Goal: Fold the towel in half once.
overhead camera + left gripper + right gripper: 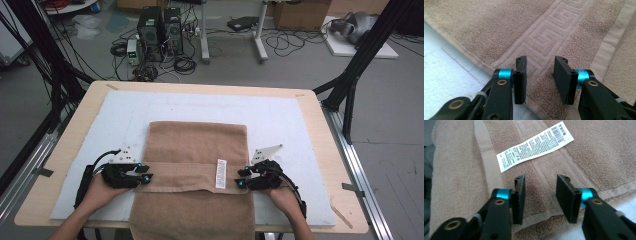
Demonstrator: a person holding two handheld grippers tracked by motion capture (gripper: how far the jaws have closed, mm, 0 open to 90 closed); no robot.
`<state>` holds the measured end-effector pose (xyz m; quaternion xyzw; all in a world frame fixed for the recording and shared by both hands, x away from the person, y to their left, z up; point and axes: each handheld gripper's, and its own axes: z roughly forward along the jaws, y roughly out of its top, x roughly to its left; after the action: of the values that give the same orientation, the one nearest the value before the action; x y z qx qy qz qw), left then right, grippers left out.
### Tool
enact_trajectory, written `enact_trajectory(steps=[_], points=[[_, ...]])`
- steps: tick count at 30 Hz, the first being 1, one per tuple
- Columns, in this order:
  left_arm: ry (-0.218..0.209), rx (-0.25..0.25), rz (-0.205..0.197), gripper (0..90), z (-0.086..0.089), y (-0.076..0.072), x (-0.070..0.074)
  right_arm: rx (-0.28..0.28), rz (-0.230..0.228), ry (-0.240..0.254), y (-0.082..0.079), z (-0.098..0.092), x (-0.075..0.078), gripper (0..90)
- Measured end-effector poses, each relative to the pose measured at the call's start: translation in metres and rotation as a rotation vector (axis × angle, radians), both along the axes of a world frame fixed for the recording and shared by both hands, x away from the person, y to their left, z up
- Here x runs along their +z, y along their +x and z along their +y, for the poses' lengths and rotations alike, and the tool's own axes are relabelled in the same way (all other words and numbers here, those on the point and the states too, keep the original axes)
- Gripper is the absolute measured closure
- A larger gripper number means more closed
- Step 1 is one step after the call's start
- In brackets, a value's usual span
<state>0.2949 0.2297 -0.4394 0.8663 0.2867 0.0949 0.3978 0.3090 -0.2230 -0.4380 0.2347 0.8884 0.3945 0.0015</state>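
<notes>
Bare mat [285,117] free around towel [197,142]; white label [221,173] lies flat, no obstacle.

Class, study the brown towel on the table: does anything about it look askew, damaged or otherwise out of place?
Nothing looks damaged. The brown towel lies square, its folded-over end with the white care label facing up, and its near part hangs over the table edge. Both grippers, left and right, sit open at its sides.

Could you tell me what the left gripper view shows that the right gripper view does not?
Left gripper view alone: a woven key-pattern band on the towel, and the white mat beside the towel's edge. Right gripper view alone: a white printed care label lying flat on the cloth. Both: the brown towel under a pair of open black tongs, left and right, nothing between them.
</notes>
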Motion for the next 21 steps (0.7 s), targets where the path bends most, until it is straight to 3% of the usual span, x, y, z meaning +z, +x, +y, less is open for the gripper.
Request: enact_trajectory(steps=[4, 8, 15, 21], points=[[0.013, -0.007, -0.022, 75.9, -0.005, -0.003, -0.001, -0.002, -0.016, -0.006, 0.002, 0.002, -0.003, 76.8], [-0.005, 0.005, -0.021, 83.7, -0.004, -0.003, -0.002, -0.001, -0.011, -0.003, 0.004, 0.002, -0.003, 84.5], [-0.067, 0.024, -0.017, 86.1, 0.003, -0.005, 0.005, 0.005, -0.029, 0.014, 0.002, -0.001, 0.004, 86.7], [-0.111, 0.016, -0.057, 86.0, 0.007, -0.014, 0.025, 0.022, -0.049, 0.046, -0.003, -0.004, 0.021, 86.7]])
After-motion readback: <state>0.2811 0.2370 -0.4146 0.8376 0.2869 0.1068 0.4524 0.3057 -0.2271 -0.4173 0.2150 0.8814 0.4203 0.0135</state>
